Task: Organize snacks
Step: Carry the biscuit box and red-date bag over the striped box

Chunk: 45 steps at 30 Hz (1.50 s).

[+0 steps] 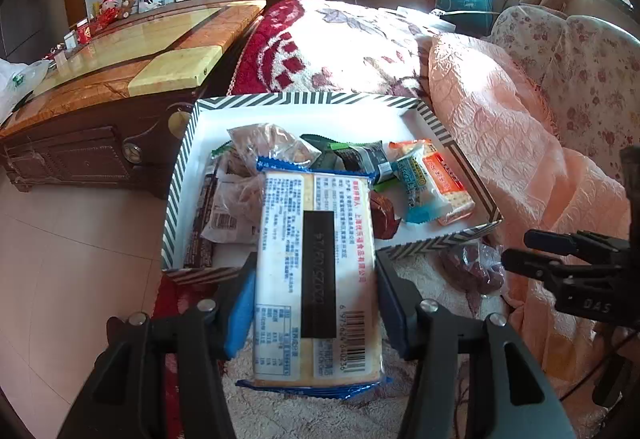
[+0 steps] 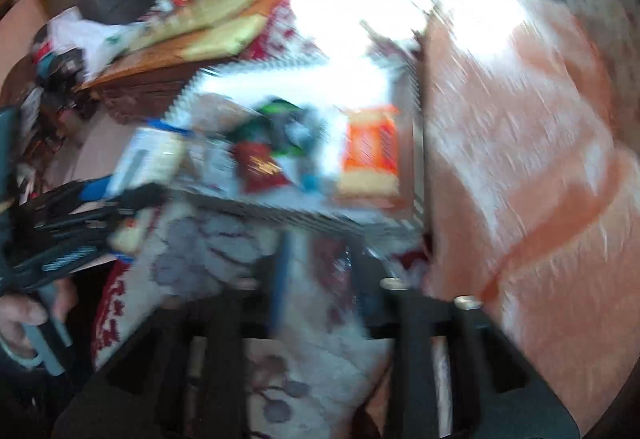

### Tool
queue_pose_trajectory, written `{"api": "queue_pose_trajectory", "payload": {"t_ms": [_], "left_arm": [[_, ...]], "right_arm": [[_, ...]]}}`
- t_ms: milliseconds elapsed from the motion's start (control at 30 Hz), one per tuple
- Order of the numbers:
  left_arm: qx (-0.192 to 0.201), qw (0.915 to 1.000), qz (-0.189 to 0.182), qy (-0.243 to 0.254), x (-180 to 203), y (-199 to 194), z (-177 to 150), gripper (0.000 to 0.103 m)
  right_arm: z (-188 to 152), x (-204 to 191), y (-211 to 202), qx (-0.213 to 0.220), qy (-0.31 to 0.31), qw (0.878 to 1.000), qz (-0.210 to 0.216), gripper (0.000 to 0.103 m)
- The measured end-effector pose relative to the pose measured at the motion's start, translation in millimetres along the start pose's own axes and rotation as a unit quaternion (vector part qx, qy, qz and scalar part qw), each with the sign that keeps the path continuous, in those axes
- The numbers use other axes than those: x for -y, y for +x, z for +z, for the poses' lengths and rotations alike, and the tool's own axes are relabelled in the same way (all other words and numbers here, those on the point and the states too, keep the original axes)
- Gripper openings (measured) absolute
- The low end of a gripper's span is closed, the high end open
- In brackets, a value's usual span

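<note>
My left gripper (image 1: 316, 291) is shut on a large cracker packet (image 1: 316, 279) with blue ends, held over the near edge of the striped box (image 1: 176, 199). The box lies on a patterned blanket and holds several snack packets, among them an orange cracker pack (image 1: 448, 179) and a red packet (image 1: 384, 215). A clear bag of red dates (image 1: 476, 263) lies just outside the box's near right corner. My right gripper (image 2: 320, 271) is open above the blanket near that bag; its view is badly blurred. The box (image 2: 280, 215) and the left gripper with its packet (image 2: 148, 155) also show there.
A wooden cabinet with a yellow stone top (image 1: 132, 51) stands left of the blanket. A pink quilt (image 1: 500, 139) and floral cushions (image 1: 580, 63) lie to the right. Tiled floor (image 1: 60, 259) is at lower left. The right gripper (image 1: 568, 263) shows at the right edge.
</note>
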<state>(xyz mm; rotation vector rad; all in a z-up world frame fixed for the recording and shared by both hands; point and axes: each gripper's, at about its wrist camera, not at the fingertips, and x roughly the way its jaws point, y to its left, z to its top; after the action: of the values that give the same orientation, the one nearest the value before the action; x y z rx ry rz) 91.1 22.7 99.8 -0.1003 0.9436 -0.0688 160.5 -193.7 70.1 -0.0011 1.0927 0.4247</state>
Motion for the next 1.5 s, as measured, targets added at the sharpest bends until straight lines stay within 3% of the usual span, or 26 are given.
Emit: {"api": "queue_pose_trajectory", "payload": {"t_ms": [33,300,333,400,467,533,933,1500], "left_arm": [[-0.002,1.0000,-0.001,0.000,0,1,0,0.057],[-0.017,0.9998,-0.003,0.002,4,10,-6,0.057],[-0.019,0.9998,-0.002,0.002,4,10,-7,0.057],[-0.019,0.9998,0.000,0.003,4,10,-7,0.057],[-0.019,0.9998,0.000,0.001,2,10,-7,0.057],[-0.018,0.9998,-0.001,-0.005,0,9,-6,0.057],[0.005,1.0000,-0.004,-0.003,4,-7,5,0.057],[0.016,0.9997,0.019,0.007,1,11,37,0.057]], "right_arm": [[-2,6,6,-0.011,0.007,1.000,-0.007,0.060],[-12,14,69,-0.086,-0.021,0.996,-0.031,0.065],[-12,13,75,-0.080,-0.025,0.996,-0.037,0.065],[-10,16,78,-0.060,-0.020,0.998,-0.028,0.052],[-9,18,76,-0.058,-0.016,0.998,-0.011,0.033],[-9,16,67,-0.052,-0.029,0.998,-0.007,0.030],[-5,-11,1,0.009,-0.045,0.999,0.024,0.029],[36,-31,0,0.030,-0.058,0.998,0.027,0.029]]}}
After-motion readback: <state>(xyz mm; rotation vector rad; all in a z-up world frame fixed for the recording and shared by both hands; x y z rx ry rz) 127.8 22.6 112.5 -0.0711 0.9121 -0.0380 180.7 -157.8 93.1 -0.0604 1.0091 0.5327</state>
